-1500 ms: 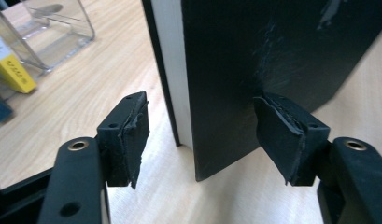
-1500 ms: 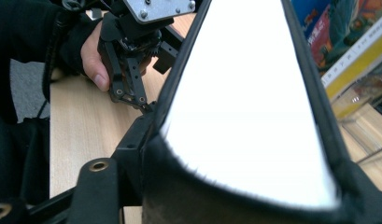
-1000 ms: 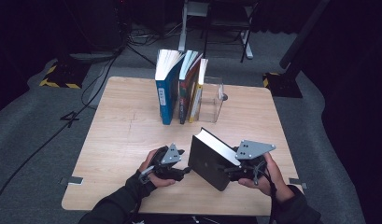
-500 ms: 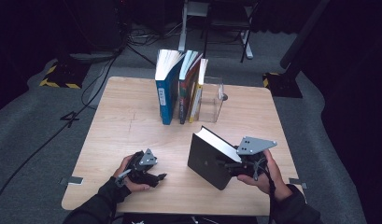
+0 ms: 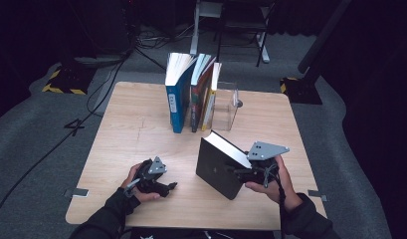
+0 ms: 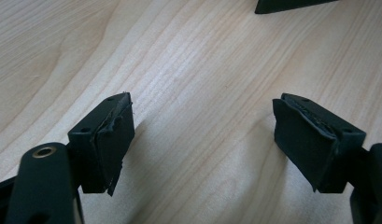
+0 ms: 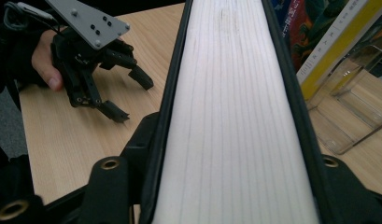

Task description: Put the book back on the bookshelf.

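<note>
We hold the black book tilted near the tabletop's front edge, right tongs clamped on it; shelved books lie straight beyond. Left tongs, just opening, empty.

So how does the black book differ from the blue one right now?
The black book stands alone near the front edge, tilted, clamped in the right tongs; the blue book stands upright in the row against the clear bookend, with no tongs on it. The black one's pages are shut; the blue one's fan open at the top. Both rest on the table.
</note>
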Demonstrator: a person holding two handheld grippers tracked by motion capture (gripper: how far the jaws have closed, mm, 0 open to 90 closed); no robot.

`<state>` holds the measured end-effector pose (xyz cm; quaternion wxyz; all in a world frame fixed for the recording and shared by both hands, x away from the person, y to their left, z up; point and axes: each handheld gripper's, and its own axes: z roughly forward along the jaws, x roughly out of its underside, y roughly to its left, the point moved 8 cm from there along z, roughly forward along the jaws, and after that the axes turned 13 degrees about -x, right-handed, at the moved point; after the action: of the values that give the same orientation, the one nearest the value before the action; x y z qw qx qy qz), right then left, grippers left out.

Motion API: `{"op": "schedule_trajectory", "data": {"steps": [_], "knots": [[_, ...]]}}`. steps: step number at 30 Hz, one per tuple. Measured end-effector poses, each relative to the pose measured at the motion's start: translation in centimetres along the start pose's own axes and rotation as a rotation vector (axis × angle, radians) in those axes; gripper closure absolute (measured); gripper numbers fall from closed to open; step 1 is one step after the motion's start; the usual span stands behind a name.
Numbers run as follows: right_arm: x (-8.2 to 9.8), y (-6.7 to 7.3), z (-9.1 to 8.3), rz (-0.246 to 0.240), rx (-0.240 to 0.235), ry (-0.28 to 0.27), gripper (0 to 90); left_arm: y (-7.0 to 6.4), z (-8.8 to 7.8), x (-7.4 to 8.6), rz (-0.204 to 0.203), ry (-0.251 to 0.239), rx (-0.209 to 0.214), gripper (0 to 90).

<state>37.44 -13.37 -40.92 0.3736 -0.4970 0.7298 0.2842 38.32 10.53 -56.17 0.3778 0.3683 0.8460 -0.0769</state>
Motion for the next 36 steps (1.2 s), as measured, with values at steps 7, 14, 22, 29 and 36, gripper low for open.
{"op": "schedule_trajectory", "data": {"steps": [7, 14, 22, 29, 36], "knots": [[-0.3, -1.5, 0.0, 0.048, -0.044, -0.024, 50.8, 0.2, 0.2, -0.1, 0.006, -0.002, 0.003, 20.5], [-0.8, -2.4, -0.2, 0.068, -0.040, -0.034, 52.2, 0.2, 0.2, -0.2, 0.001, -0.001, -0.002, 20.5], [-1.8, -3.5, -1.6, 0.044, 0.046, -0.004, 53.1, 0.2, 0.2, -0.2, -0.003, -0.002, -0.004, 20.5], [-2.3, -5.5, -2.7, 0.054, 0.135, 0.027, 53.3, 0.2, 0.2, -0.2, -0.005, -0.001, -0.005, 20.5], [-3.0, -7.0, -2.7, 0.058, 0.184, 0.024, 53.3, 0.2, 0.2, -0.2, -0.012, -0.001, -0.013, 20.4]]}}
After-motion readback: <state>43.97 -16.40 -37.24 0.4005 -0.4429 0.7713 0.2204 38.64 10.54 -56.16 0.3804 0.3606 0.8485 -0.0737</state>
